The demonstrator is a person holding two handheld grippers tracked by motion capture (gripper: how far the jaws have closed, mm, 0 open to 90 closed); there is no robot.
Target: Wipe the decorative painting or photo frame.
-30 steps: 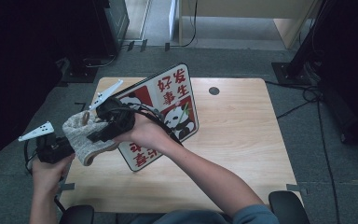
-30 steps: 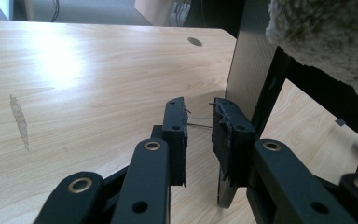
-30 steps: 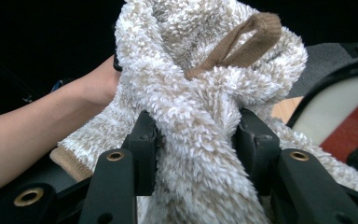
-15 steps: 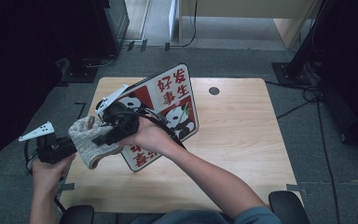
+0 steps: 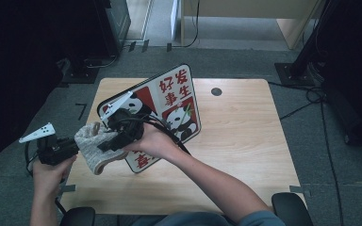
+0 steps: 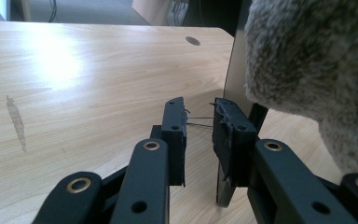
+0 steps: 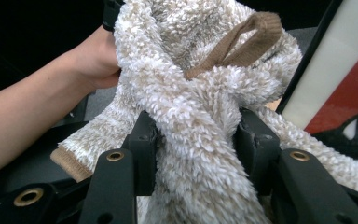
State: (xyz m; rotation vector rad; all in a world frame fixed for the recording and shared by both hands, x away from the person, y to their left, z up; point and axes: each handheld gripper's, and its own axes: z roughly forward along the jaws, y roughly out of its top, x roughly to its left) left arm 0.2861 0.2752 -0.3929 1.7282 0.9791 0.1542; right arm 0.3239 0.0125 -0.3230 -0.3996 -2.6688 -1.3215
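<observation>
Right gripper (image 7: 193, 140) clamped on fuzzy sock (image 7: 200, 93), held above tabletop (image 5: 245, 141) left edge, beside panda board (image 5: 169, 103). Left gripper (image 6: 199, 135) parted, empty, touching sock probably. I'd call sock light, soft, floppy; best grabbed at tan cuff (image 7: 67, 161).

We saw a pale wooden worktop (image 5: 245, 141) with a round dark hole (image 5: 216, 92) near its far edge. Cables (image 5: 311, 101) lay on the grey floor (image 5: 339, 188) beside it.
</observation>
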